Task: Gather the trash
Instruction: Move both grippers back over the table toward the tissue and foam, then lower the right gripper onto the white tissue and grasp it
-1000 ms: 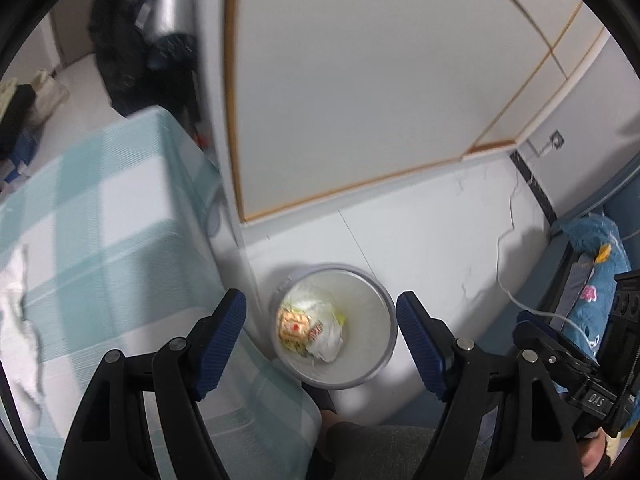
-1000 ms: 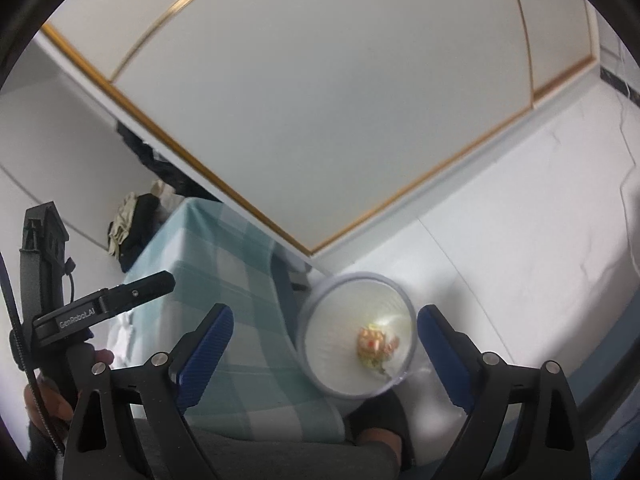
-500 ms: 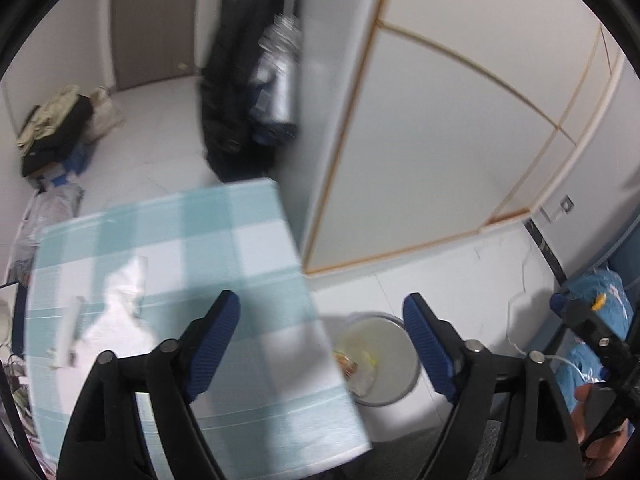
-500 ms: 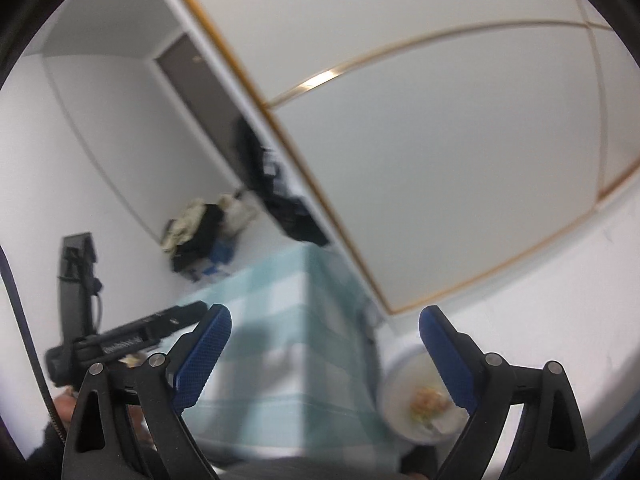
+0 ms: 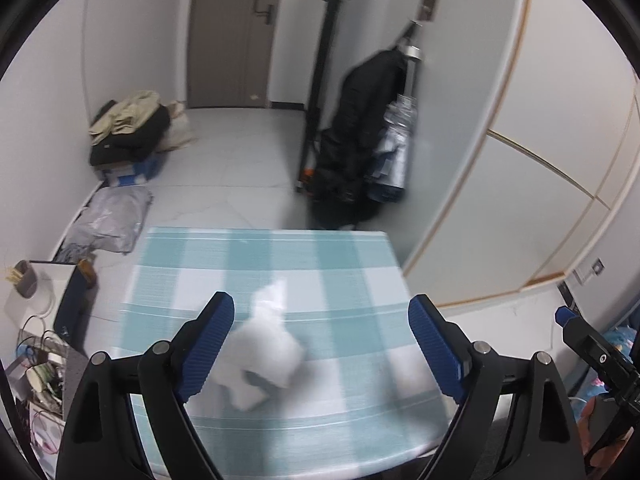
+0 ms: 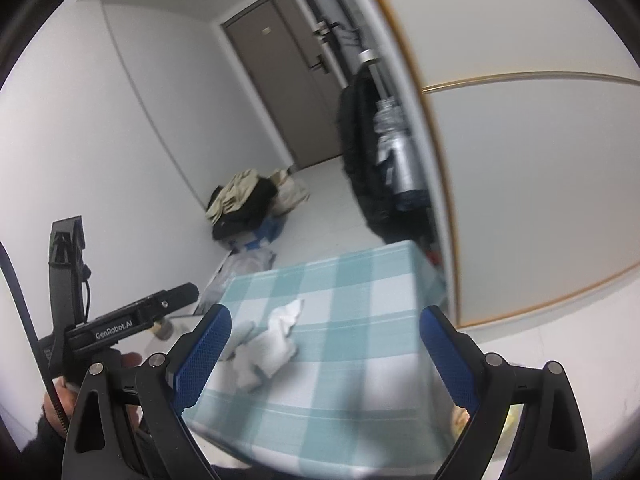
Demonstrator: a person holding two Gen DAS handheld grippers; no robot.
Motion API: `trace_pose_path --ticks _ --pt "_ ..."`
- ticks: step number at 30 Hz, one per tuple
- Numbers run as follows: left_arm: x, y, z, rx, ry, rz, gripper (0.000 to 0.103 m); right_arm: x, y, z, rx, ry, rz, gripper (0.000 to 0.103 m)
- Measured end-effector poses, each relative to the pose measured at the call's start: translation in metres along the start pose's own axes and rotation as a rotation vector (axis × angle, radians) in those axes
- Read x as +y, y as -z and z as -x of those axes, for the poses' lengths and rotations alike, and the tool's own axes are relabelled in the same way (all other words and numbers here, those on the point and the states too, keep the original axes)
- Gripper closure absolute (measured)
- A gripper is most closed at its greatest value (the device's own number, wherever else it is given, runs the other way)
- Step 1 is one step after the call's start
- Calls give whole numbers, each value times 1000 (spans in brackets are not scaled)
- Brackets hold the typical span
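Observation:
A crumpled white tissue (image 5: pixel 268 352) lies on the table with the teal checked cloth (image 5: pixel 340 264). My left gripper (image 5: pixel 321 300) hovers above the table's near part. Its jaws are opening, nothing is pressed between them, and the tissue shows below, close to the left finger (image 5: pixel 208 340). In the right wrist view the same tissue (image 6: pixel 272 344) lies on the cloth (image 6: pixel 360 280), beyond my open, empty right gripper (image 6: pixel 326 312). Yellowish trash (image 6: pixel 460 418) shows low on the floor beside the table, mostly hidden by the right finger.
A black coat (image 5: pixel 360 128) hangs by the wall behind the table. A heap of clothes (image 5: pixel 128 128) and a plastic bag (image 5: pixel 108 216) lie on the floor near a brown door (image 5: pixel 228 32). Cables and clutter (image 5: pixel 36 364) sit at the left. White panelled doors (image 5: pixel 520 160) stand at the right.
Both views swung up from the bin on the floor to the table top. The tissue came into view, and the bin left the left wrist view. The left jaws widened a little.

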State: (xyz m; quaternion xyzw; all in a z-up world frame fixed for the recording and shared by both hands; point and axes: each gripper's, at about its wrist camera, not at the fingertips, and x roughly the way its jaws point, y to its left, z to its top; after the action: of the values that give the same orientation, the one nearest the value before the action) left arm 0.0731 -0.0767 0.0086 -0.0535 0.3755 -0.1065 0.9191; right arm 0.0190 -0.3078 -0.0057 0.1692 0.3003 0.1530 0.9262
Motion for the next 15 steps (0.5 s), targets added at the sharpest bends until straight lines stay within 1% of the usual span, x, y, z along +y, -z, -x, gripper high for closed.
trace_pose_path --ticks 4,7,13,15 --pt "33 2 1 1 -31 48 16 26 -1 -22 28 -25 48 7" --pt "51 4 0 -1 -48 74 16 47 2 -38 54 -32 103 7" --pt "90 9 -5 5 -79 138 16 71 8 -77 125 -39 178 7" --pt "101 10 -7 13 -74 158 16 77 10 -91 153 -41 195 7"
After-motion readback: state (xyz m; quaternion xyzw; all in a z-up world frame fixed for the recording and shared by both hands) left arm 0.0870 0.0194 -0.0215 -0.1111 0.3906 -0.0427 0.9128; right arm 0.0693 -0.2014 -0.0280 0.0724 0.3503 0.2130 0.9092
